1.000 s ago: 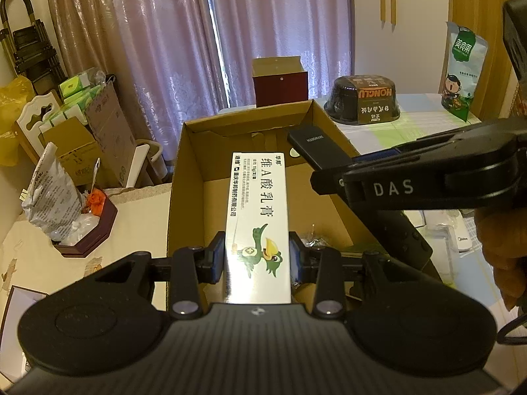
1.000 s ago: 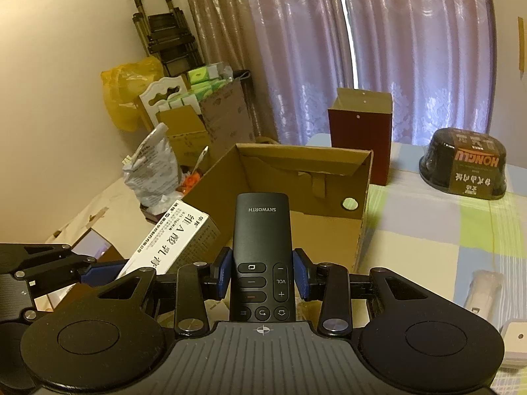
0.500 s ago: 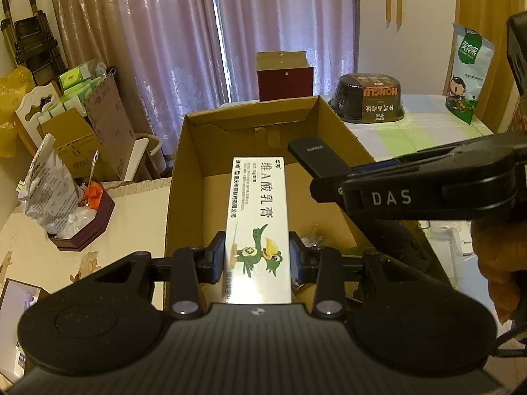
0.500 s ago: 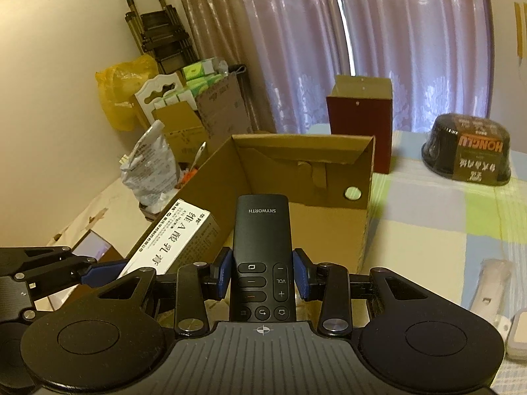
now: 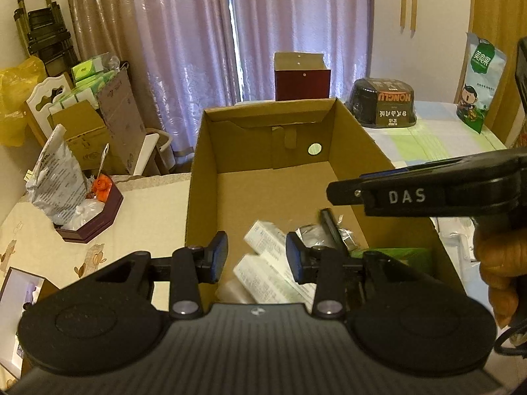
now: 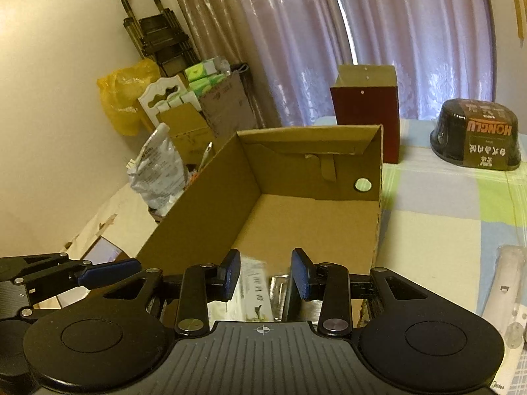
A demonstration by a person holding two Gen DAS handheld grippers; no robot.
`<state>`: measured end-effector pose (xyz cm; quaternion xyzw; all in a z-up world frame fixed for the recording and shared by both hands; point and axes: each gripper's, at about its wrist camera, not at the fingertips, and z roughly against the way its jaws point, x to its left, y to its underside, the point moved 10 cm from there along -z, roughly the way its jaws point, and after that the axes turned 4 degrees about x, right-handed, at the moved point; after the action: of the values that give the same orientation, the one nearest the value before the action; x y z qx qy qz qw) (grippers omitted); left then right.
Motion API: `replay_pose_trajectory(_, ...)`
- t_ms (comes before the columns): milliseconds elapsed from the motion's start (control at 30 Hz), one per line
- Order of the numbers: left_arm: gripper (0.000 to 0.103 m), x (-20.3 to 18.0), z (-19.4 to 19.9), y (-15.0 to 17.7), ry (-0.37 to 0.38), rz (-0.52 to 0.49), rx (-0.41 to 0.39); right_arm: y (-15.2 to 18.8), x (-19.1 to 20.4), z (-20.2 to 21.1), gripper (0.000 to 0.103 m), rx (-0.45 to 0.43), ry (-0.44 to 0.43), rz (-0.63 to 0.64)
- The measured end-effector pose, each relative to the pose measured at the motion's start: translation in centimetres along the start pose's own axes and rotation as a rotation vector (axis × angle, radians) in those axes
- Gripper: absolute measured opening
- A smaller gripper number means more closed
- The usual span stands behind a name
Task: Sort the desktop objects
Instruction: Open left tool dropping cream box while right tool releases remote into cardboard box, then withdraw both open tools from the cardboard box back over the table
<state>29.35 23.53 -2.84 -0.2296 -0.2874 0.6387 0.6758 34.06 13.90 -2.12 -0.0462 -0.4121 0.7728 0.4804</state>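
Since half a second ago, both tongs, left gripper (image 5: 256,257) and right gripper (image 6: 265,277), opened, empty; medicine box (image 5: 270,247) and, seemingly, remote (image 5: 332,227) dropped inside cardboard box (image 5: 263,125). Two items sorted.

The cardboard box (image 5: 349,138) is showing matt, brown corrugated paper walls with a rough torn flap at the far end. Inside it, the white medicine cartons (image 5: 273,263) are looking like smooth printed card, and a crinkled foil wrapper (image 5: 309,233) beside them is glinting. The left gripper (image 5: 256,256) is presenting matt black ribbed plastic, shiny metal pivot screws and blue rubbery pads (image 5: 220,256). The right gripper (image 6: 265,275) is made the same way. The tabletop (image 6: 444,204) is wearing a checked cloth. The noodle bowl (image 6: 477,135) is shining under glossy film.
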Motion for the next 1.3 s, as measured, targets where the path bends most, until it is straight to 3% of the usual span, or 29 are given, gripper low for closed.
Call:
replay_pose_trajectory(233, 0.034, -0.6, 1.2, 0.2, 0.003, -0.003, -0.008, -0.9, -0.4, 2.4, 0.038, -0.042, 0.018, 0.004)
replay_pose_trajectory(300, 0.040, -0.9, 1.7, 0.3, 0.007, -0.002, -0.012, -1.0, -0.6, 3.4, 0.038, -0.050, 0.027, 0.008)
replay_pose_trajectory(567, 0.043, -3.3, 4.6, 0.2, 0.043, 0.001, -0.049, -0.1, -2.2, 8.3, 0.039, -0.088, 0.083, 0.045)
replay_pose_trajectory(600, 0.043, -3.7, 5.0, 0.2, 0.048, 0.002, -0.053, 0.3, -2.6, 9.0, 0.040, -0.086, 0.092, 0.055)
replay_pose_trajectory(633, 0.043, -4.1, 5.4, 0.3, 0.054, 0.000, -0.058, 0.8, -2.9, 9.6, 0.061, -0.085, 0.104, 0.063)
replay_pose_trajectory(700, 0.046, -5.1, 6.2, 0.5, 0.066, -0.004, -0.066, 1.7, -3.9, 10.9, 0.083, -0.096, 0.128, 0.057)
replay_pose_trajectory(867, 0.050, -7.7, 8.2, 1.6, 0.101, -0.010, -0.083, 5.4, -6.0, 14.1, 0.083, -0.076, 0.164, 0.054)
replay_pose_trajectory(1067, 0.070, -11.5, 10.7, 2.8, 0.141, -0.025, -0.114, 11.6, -9.3, 17.4, 0.083, -0.024, 0.205, 0.009)
replay_pose_trajectory(1300, 0.090, -16.4, 12.5, 4.2, 0.202, -0.046, -0.136, 16.6, -12.1, 21.1, 0.083, -0.028, 0.237, -0.055)
